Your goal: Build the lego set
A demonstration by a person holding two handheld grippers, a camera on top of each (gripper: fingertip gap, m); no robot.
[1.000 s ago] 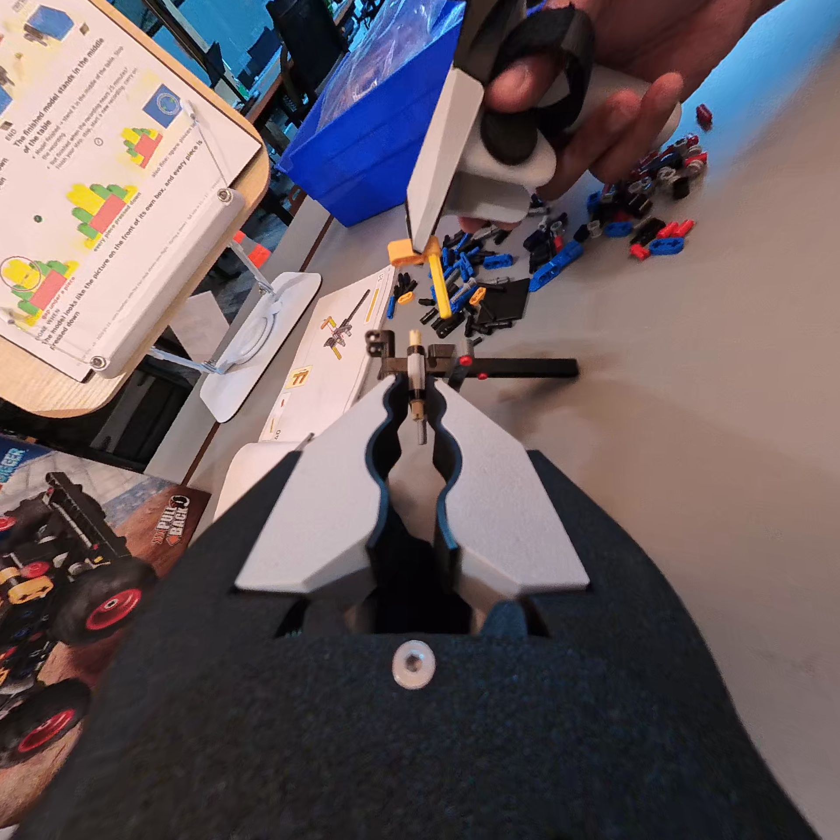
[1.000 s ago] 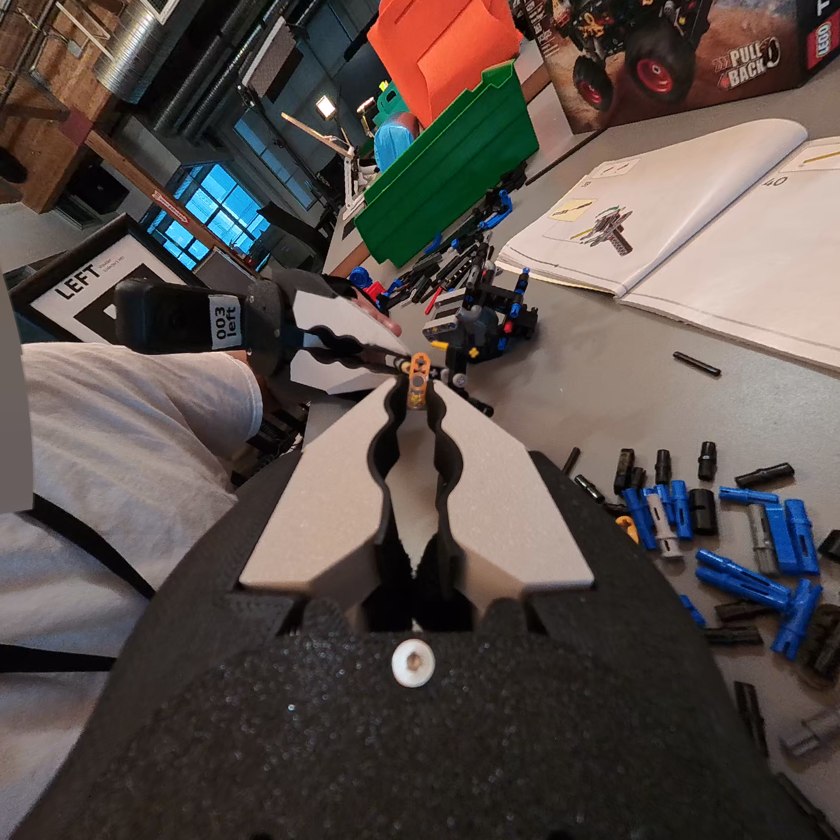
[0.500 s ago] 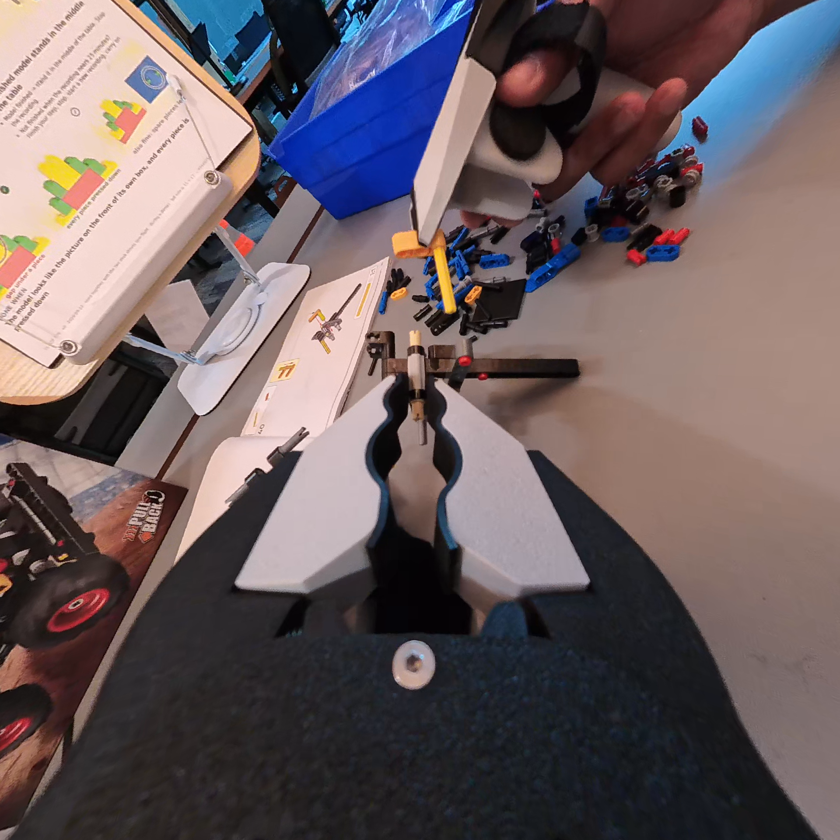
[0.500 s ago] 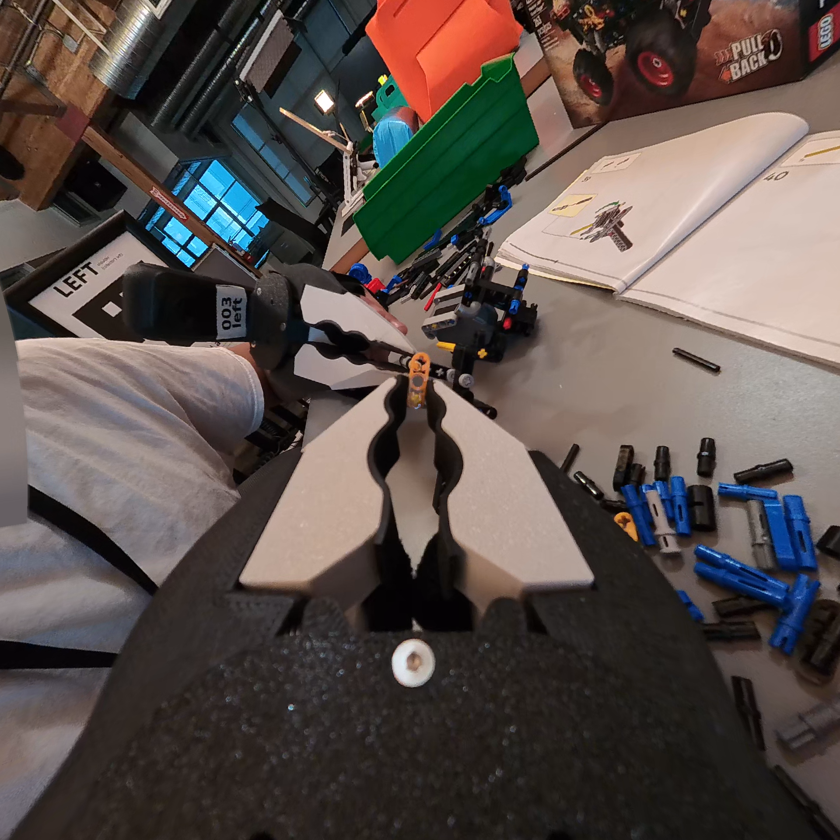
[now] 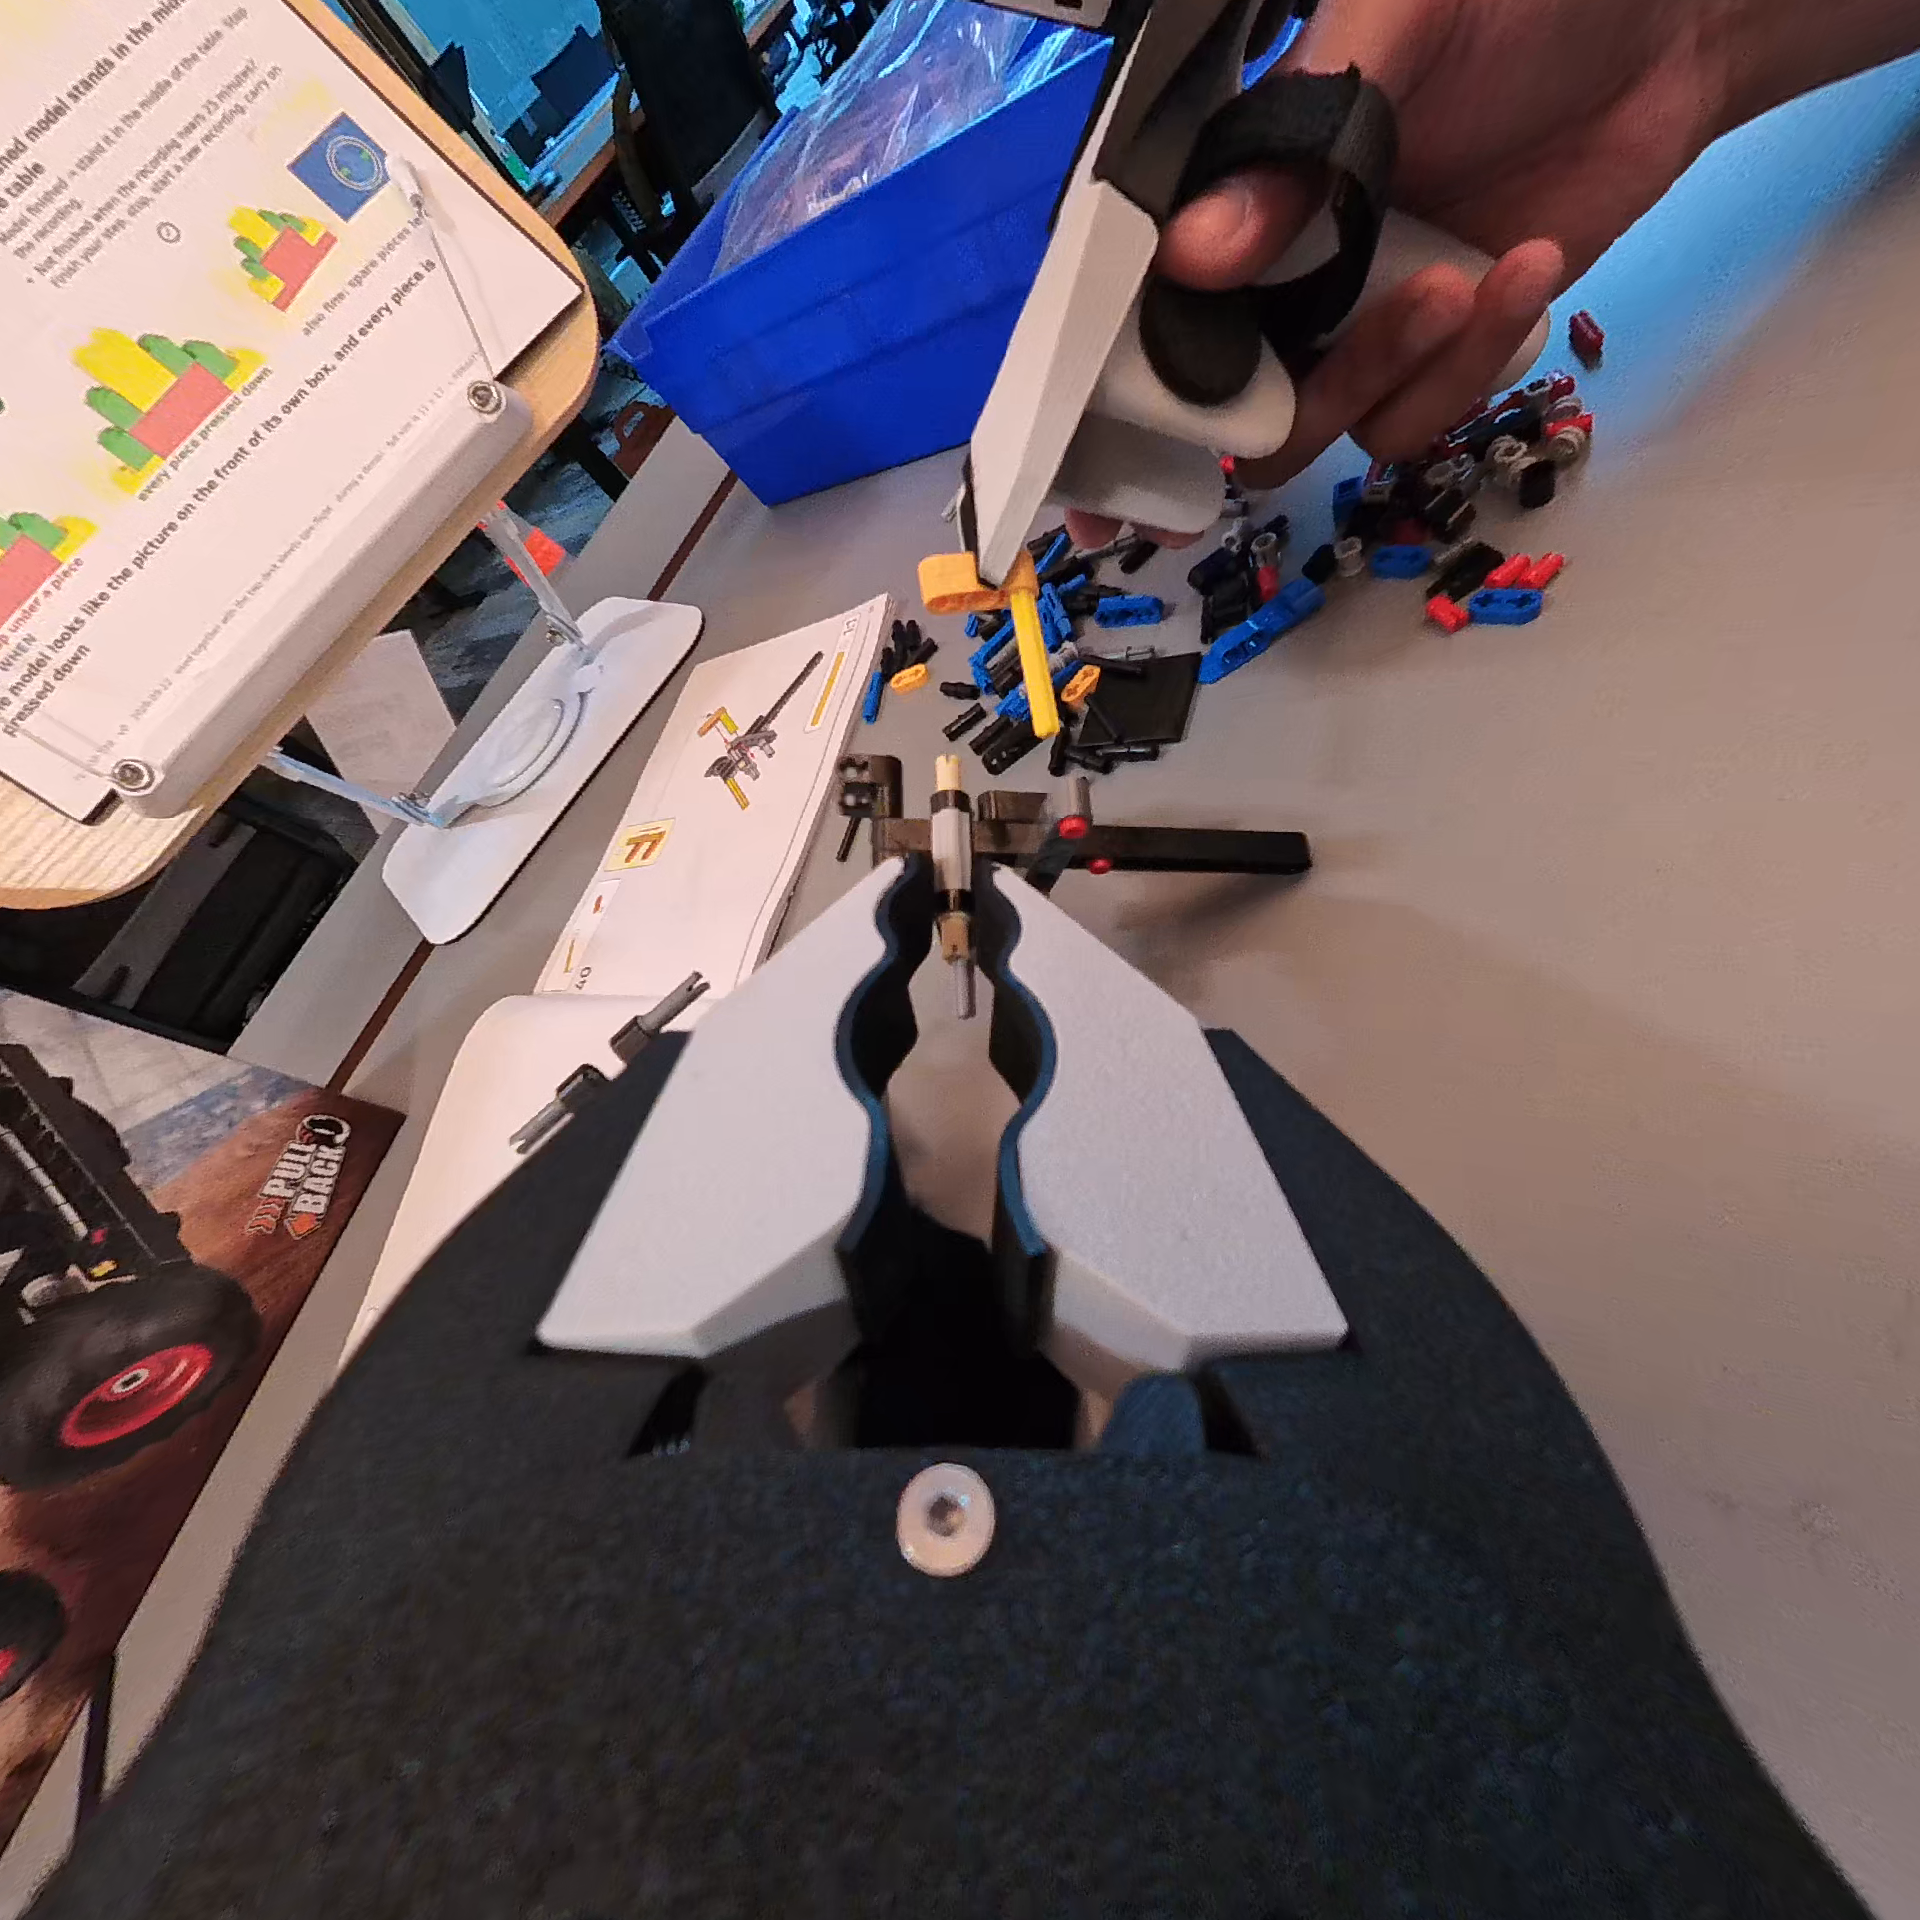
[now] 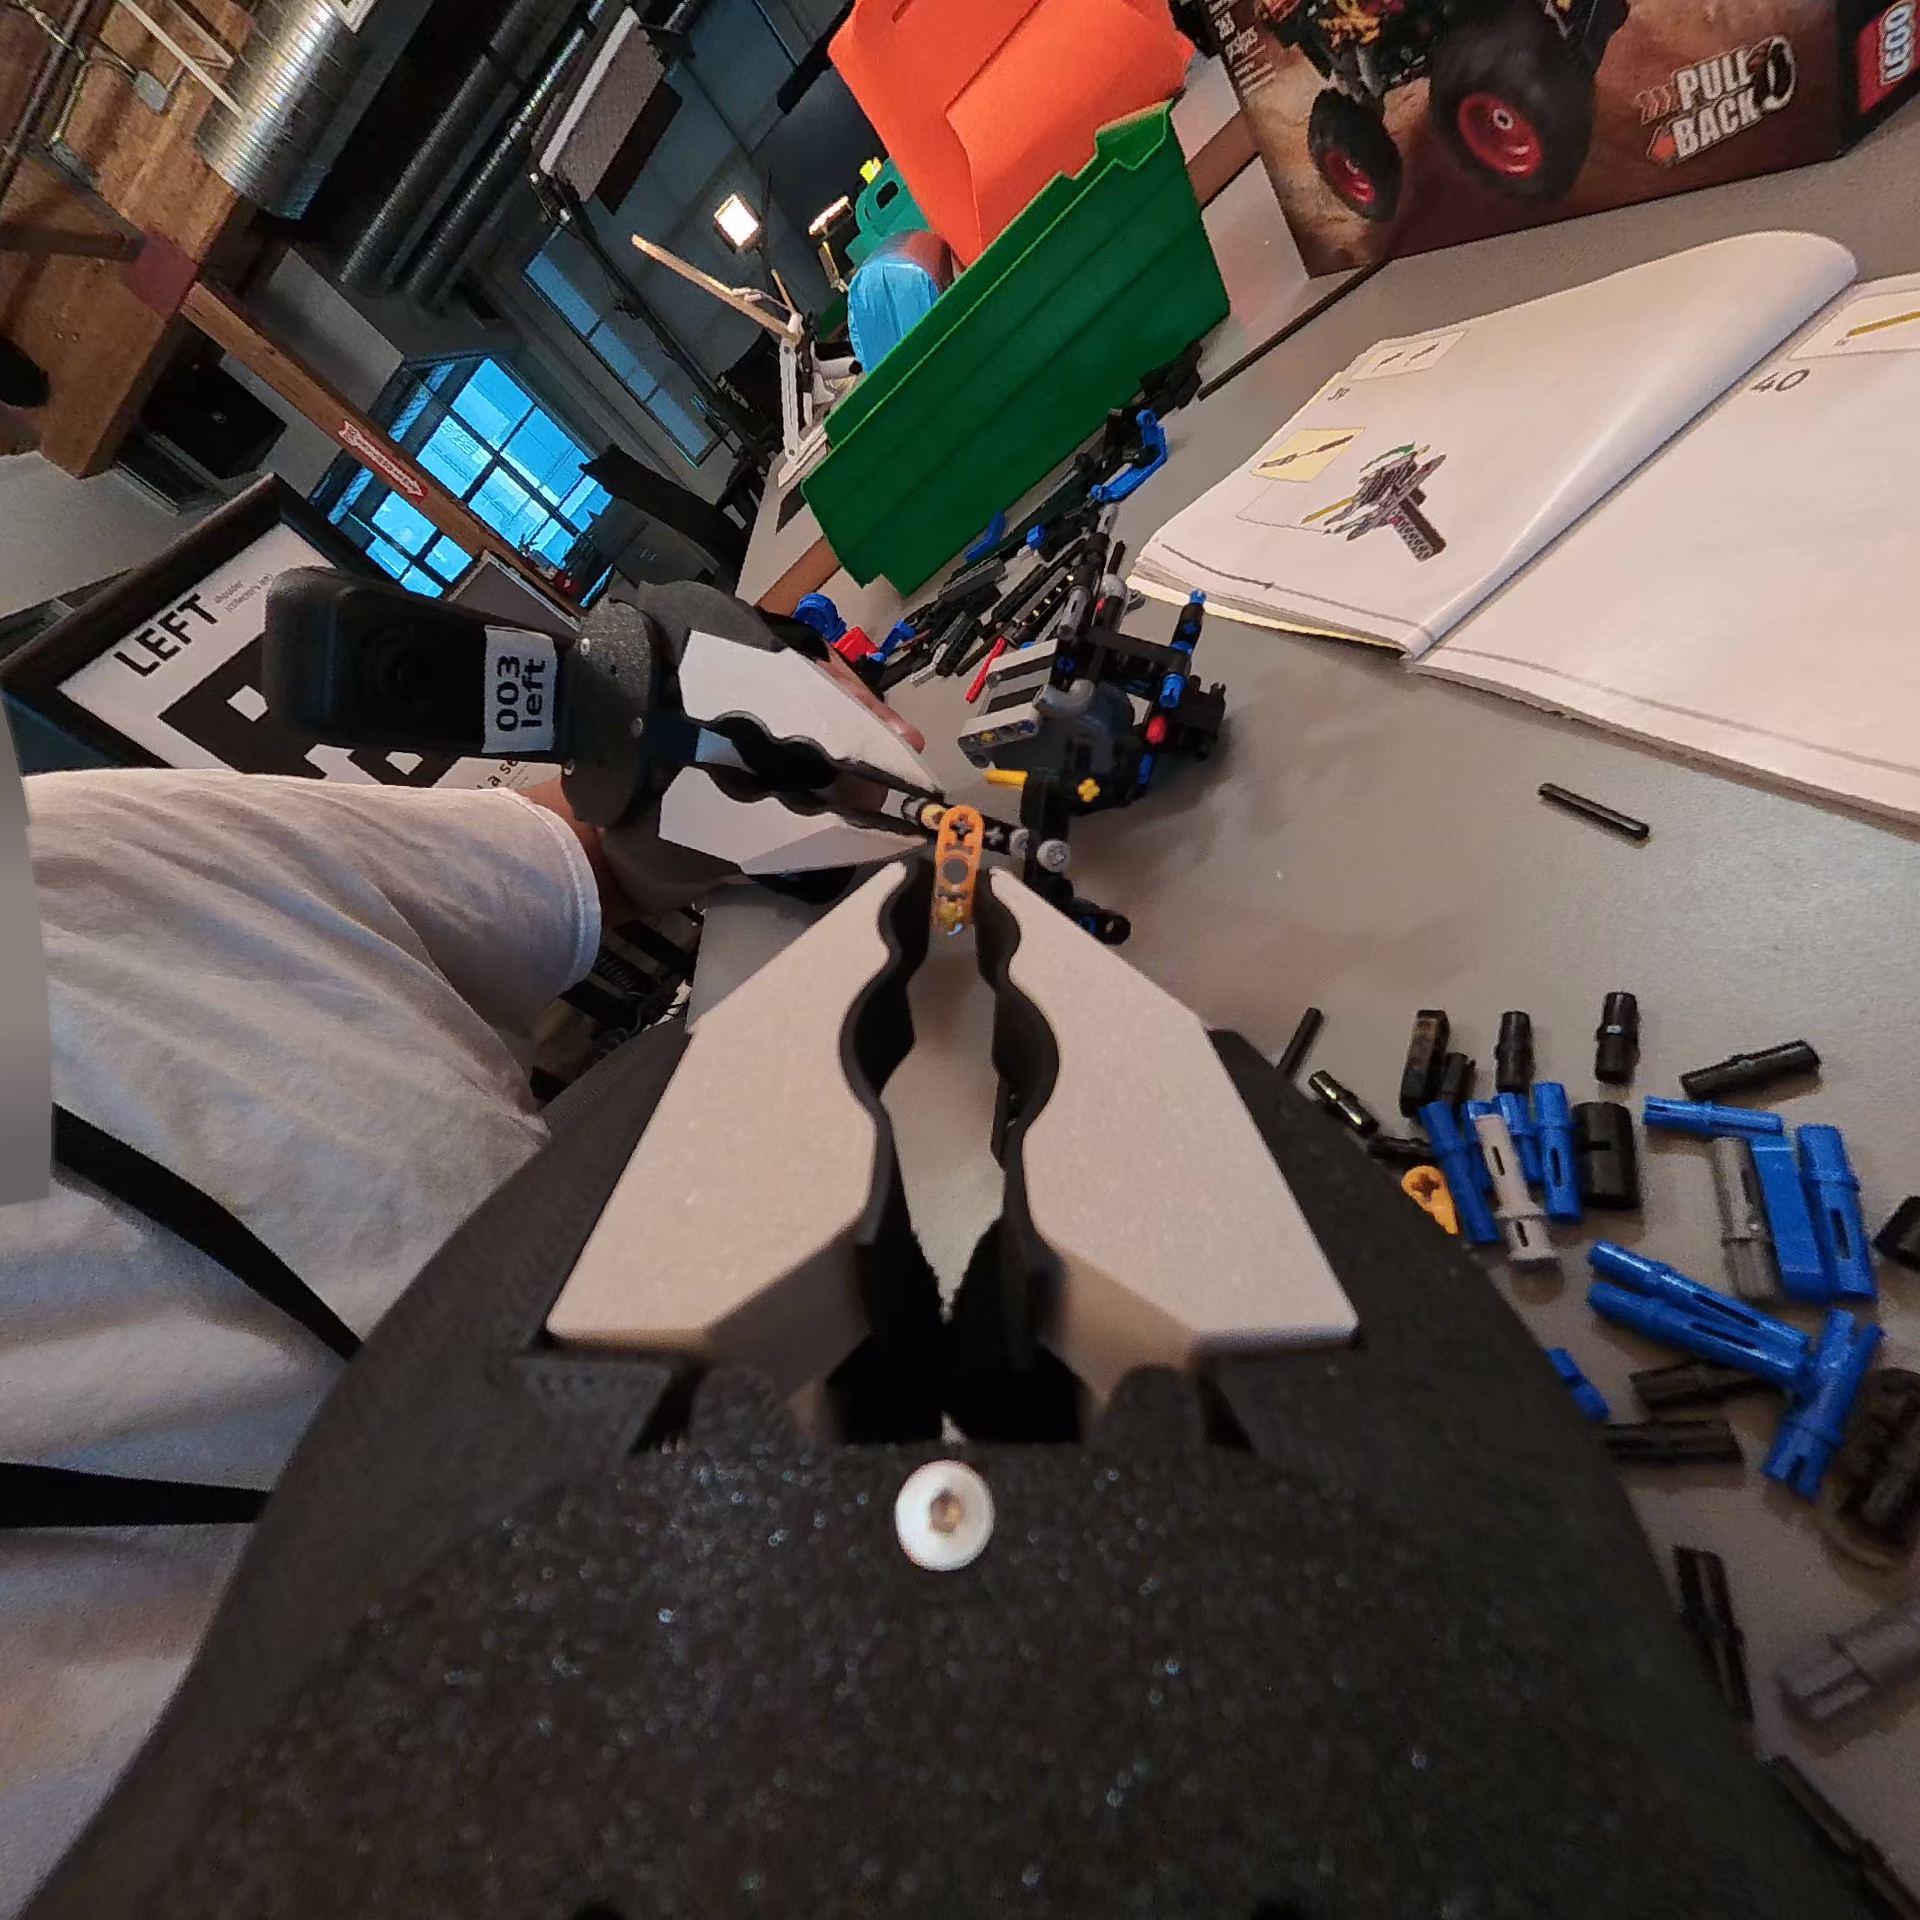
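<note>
My left gripper [image 5: 951,883] is shut on a thin axle with white and tan bushes [image 5: 951,831], which crosses a long black beam [image 5: 1195,852]; this small assembly is held above the grey table. My right gripper [image 6: 956,883] is shut on a small orange liftarm [image 6: 956,862]. In the left wrist view the right gripper [image 5: 982,566] is up and ahead, with the orange liftarm [image 5: 951,582] and a yellow axle [image 5: 1036,665] hanging from it. In the right wrist view the left gripper [image 6: 914,800] comes in from the left, its tip just behind the liftarm.
A part-built black, grey and blue model [image 6: 1091,707] stands ahead of an open instruction booklet [image 6: 1558,499]. Loose blue, black and red pieces [image 5: 1351,582] lie spread on the table. A blue bin [image 5: 862,301], a green bin [image 6: 1018,364], the set box [image 6: 1558,104] and a sign on a stand [image 5: 260,416] edge the table. The tips of one gripper are about 6 centimetres away from the tips of the other.
Both grippers keep their hold. The left wrist view has shifted a little, so the sign and box slide left. The orange liftarm stays close to the left gripper's tip.
</note>
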